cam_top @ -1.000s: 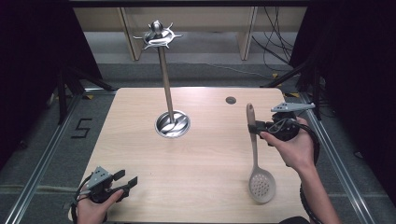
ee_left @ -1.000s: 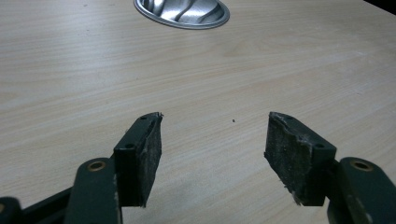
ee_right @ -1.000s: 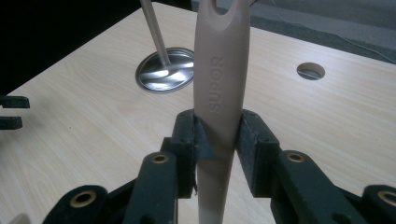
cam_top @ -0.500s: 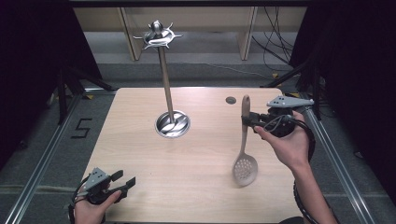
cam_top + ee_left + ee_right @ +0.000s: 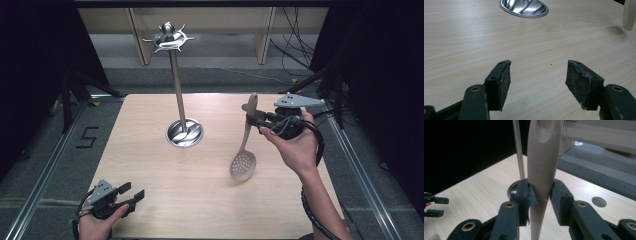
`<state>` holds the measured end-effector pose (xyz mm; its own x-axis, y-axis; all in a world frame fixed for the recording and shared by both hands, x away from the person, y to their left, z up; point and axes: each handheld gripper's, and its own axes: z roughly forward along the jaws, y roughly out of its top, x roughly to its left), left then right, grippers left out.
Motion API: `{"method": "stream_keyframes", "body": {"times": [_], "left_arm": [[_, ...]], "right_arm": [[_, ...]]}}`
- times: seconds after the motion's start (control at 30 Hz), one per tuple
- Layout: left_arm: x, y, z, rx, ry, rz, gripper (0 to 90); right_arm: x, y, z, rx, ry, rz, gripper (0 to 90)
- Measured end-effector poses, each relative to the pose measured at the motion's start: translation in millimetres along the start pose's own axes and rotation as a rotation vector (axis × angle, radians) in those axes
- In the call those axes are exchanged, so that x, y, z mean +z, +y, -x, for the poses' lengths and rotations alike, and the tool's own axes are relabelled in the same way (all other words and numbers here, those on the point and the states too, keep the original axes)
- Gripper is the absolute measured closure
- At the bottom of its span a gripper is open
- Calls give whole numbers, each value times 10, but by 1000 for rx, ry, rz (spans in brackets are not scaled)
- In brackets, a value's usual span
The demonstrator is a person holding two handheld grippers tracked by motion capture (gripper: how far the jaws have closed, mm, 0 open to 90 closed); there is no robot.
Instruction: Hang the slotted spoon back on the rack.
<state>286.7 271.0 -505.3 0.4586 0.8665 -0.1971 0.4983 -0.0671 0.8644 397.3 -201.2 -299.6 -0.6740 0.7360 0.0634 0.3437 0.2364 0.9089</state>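
A beige slotted spoon (image 5: 243,164) hangs above the table's right half, handle up and perforated head down. My right gripper (image 5: 253,119) is shut on the handle (image 5: 545,152) near its upper end; both pads press its sides. To the left stands a steel utensil stand (image 5: 176,85), with a round base (image 5: 184,133) and hooked arms on top (image 5: 168,39). Its pole (image 5: 519,150) rises just behind the held handle. My left gripper (image 5: 131,192) rests at the table's front left corner, open, with bare wood between the pads (image 5: 501,82).
The wooden table (image 5: 150,165) has a small round hole (image 5: 598,201) near its far right edge. Metal rails run along both sides of the table. The stand's base (image 5: 524,6) lies ahead of the left gripper. Dark curtains and cables surround the table.
My right gripper has carried the spoon up and toward the stand; the spoon's head has left the front of the table and swung leftward. The left gripper has stayed put.
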Motion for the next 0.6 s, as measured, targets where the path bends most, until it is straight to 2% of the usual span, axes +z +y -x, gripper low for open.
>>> {"method": "stream_keyframes", "body": {"times": [0.03,0.17,0.2,0.27,0.4,0.5,0.57,0.6], "left_arm": [[0,0,1,0,0,0,353],[6,0,3,-4,-1,1,353],[6,0,3,-3,-1,1,353],[8,0,4,-2,-1,1,353],[3,1,3,1,0,0,353],[3,0,4,2,-2,3,353],[4,1,5,1,-3,4,354],[7,-2,8,-8,-5,6,353]], "right_arm": [[28,13,-7,-5,5,20,698],[73,41,-53,1,12,23,698],[81,51,-44,-25,10,26,698],[98,54,-80,6,17,27,698],[120,76,-90,-15,24,36,698],[122,90,-117,0,21,38,698],[141,106,-111,-25,20,49,698],[141,109,-123,-14,20,52,698]]}}
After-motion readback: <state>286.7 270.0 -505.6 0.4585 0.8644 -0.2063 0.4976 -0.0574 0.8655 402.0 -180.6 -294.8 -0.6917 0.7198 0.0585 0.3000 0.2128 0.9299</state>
